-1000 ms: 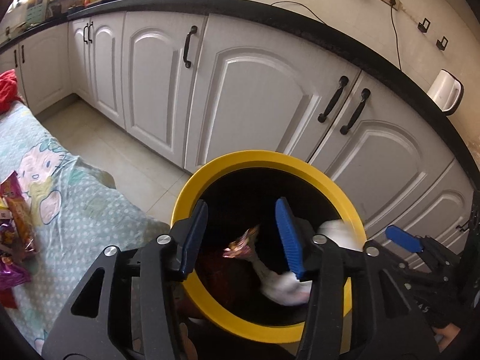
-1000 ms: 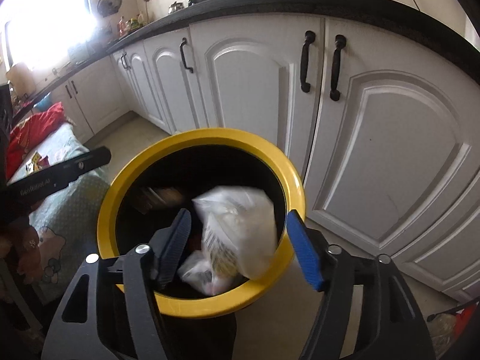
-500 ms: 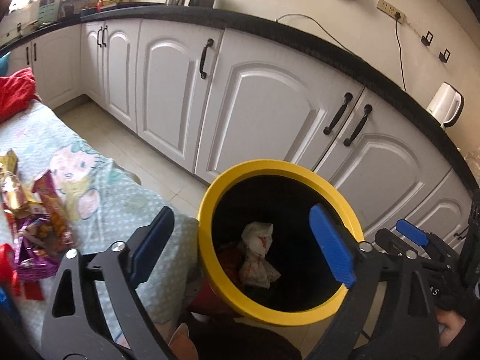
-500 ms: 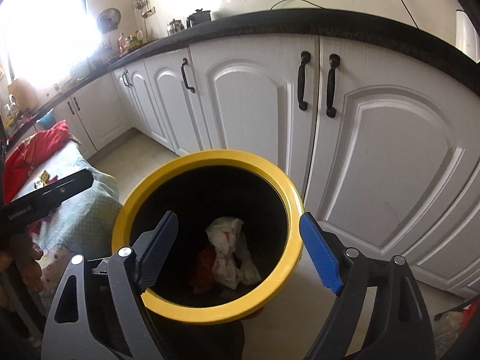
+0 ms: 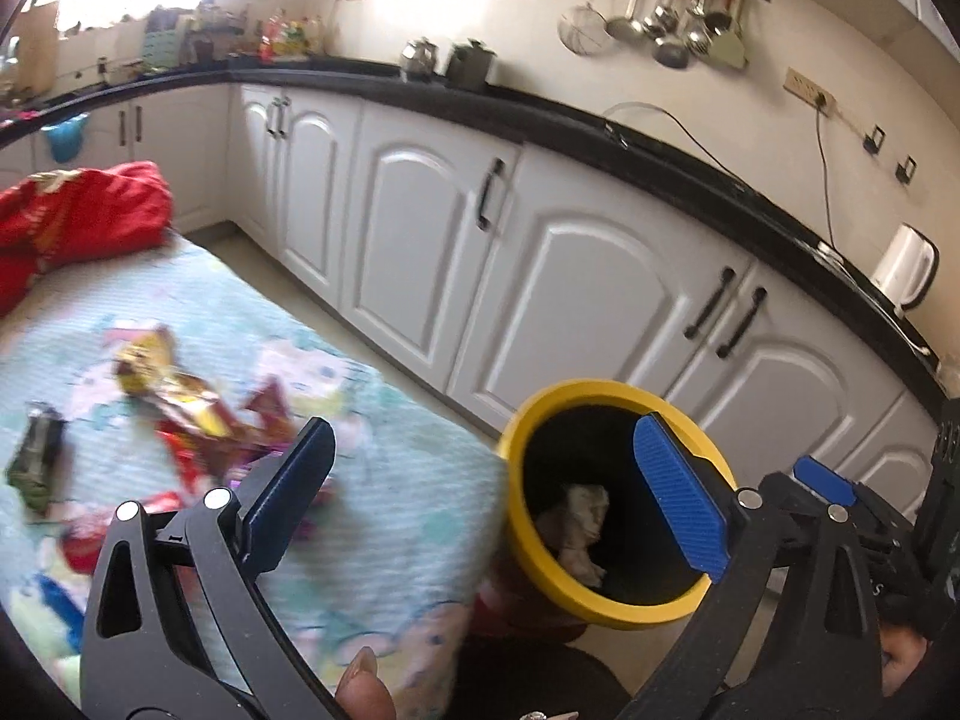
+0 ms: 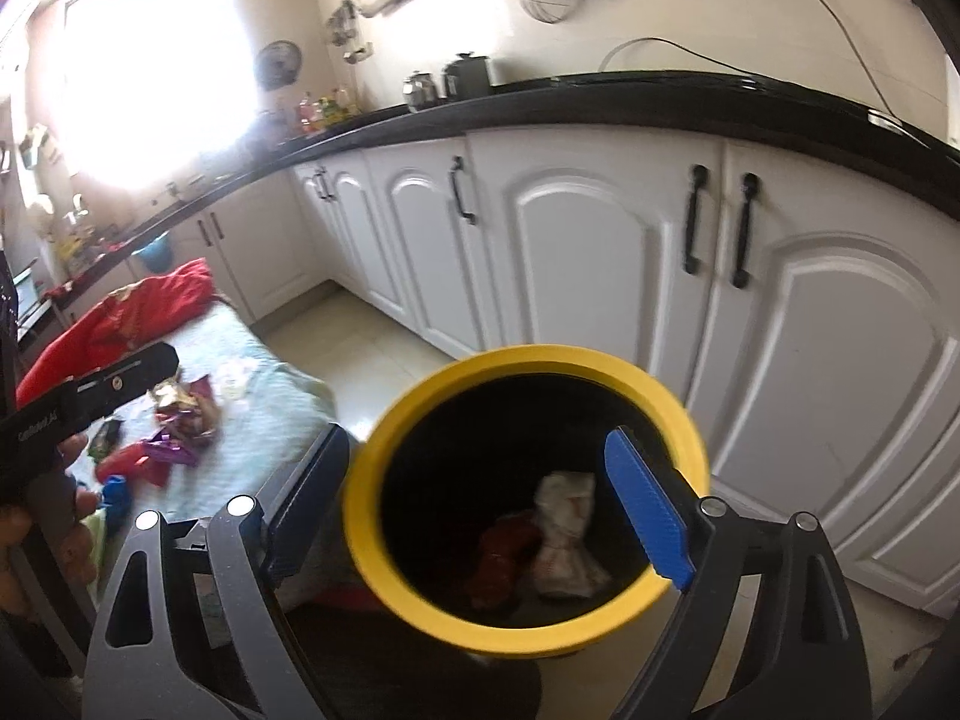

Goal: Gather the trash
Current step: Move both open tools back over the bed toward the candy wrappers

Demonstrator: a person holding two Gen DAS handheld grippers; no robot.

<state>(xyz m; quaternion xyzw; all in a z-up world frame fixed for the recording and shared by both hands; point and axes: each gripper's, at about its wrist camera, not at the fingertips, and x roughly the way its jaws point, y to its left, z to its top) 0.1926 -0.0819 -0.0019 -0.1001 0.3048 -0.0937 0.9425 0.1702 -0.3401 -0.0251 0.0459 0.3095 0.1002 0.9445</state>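
Left gripper still opening, right gripper wide, both empty; risk: blurred wrappers mid-left get mis-grabbed with the bedsheet.

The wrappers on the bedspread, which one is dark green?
The dark green packet lying alone at the far left of the light blue bedspread. The other wrappers are red, yellow and purple, clustered together to its right.

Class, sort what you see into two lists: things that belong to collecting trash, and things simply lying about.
Belongs to the job:
yellow-rimmed bin
crumpled white trash inside it
wrappers on the cloth

Just lying about:
red garment
white kettle
hanging ladles
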